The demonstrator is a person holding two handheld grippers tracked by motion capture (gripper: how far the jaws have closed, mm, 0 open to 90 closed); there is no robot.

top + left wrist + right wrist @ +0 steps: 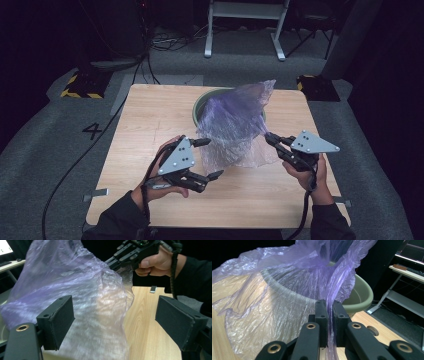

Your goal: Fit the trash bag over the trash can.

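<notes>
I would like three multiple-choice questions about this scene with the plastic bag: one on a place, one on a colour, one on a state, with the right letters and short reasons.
1. Where is the green basin?
A. at the far side of the table
B. on the floor
C. in the person's left hand

2. What colour is the plastic bag?
A. opaque yellow
B. translucent purple
C. black

3. How are the two grippers?
A. both open
B. both shut on the bag
C. the right gripper shut on the bag, the left gripper open

Answers:
1 A, the basin stands near the table's far edge, partly behind the bag.
2 B, the wood shows through its purple film.
3 C, the right jaws pinch the film; the left jaws stand wide, pads off the bag.
</notes>
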